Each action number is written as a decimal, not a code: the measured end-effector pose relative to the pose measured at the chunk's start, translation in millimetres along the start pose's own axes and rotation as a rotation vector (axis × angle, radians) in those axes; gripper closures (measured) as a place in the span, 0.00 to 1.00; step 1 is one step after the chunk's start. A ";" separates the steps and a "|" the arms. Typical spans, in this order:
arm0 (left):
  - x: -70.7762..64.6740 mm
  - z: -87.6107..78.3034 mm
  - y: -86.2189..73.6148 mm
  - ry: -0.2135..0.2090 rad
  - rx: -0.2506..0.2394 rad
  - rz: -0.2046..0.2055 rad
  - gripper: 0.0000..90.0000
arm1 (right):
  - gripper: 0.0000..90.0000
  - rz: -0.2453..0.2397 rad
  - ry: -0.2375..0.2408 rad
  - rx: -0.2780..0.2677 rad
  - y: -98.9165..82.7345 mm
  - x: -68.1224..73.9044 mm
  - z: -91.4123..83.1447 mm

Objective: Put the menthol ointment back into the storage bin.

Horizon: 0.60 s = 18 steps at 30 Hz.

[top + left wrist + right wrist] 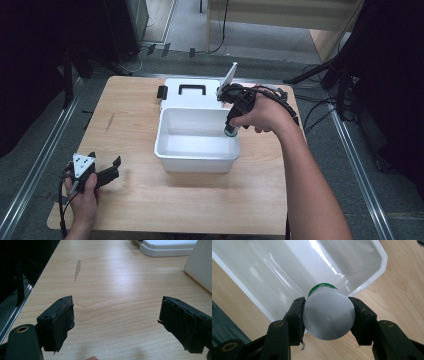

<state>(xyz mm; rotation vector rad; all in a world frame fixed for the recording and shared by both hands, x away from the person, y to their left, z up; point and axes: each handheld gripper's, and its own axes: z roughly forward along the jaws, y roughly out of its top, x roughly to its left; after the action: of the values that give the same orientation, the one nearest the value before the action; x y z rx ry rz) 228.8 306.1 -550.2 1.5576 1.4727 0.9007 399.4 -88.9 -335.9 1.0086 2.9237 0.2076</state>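
One green-capped white bottle, clamped in the right gripper, hangs cap-down over the empty white bin, not yet released; left gripper rests open-jawed and empty.

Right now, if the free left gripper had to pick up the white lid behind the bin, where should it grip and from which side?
Probably the black handle on top of the lid. The lid lies flat on the table, so its edges give little purchase; the raised handle does. Bring the open left gripper from above, jaws straddling the bar.

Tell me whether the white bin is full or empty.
Empty. The bin shows a bare white bottom in the high view and right gripper view; the bottle in the right gripper hangs over it, not yet inside.
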 end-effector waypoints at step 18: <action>0.5 -0.1 0.1 -0.002 0.002 -0.004 0.15 | 0.57 -0.141 -0.019 -0.030 6.7 10.5 17.3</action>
<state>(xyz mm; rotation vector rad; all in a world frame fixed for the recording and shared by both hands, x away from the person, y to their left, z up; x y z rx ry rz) 228.8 306.6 -550.1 1.5560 1.4759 0.8951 396.7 -75.3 -352.0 0.7920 2.9491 0.2338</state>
